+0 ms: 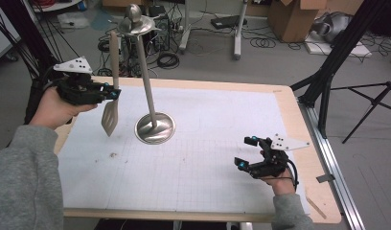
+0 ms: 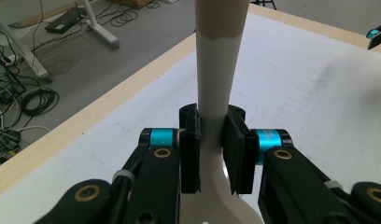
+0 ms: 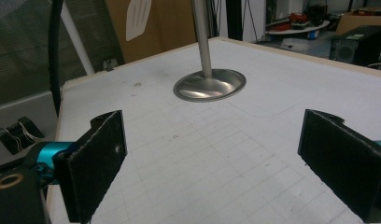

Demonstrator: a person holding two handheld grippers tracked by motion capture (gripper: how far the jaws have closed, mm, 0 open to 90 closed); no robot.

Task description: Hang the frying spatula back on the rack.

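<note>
A beige spatula [image 1: 112,91] hangs upright above the table's left side, blade down and handle up. My left gripper [image 1: 114,93] is shut on its handle just above the blade; in the left gripper view the handle [image 2: 219,70] rises between the two pressed pads [image 2: 190,154]. A metal utensil stand [image 1: 150,91] with a round base [image 1: 155,128] and a hooked top disc [image 1: 135,24] stands right of the spatula. The spatula's handle top reaches near that disc. My right gripper [image 1: 247,152] hovers open at the table's right front, nothing between its pads [image 3: 97,158]. The stand base [image 3: 209,85] lies ahead of it.
The white gridded mat [image 1: 193,158] covers the wooden table [image 1: 289,103]. Cables [image 1: 167,60], desk legs [image 1: 239,33] and cardboard boxes [image 1: 296,17] lie on the floor beyond the far edge. A black tripod [image 1: 327,72] stands at the right, beside a metal rail [image 1: 335,167].
</note>
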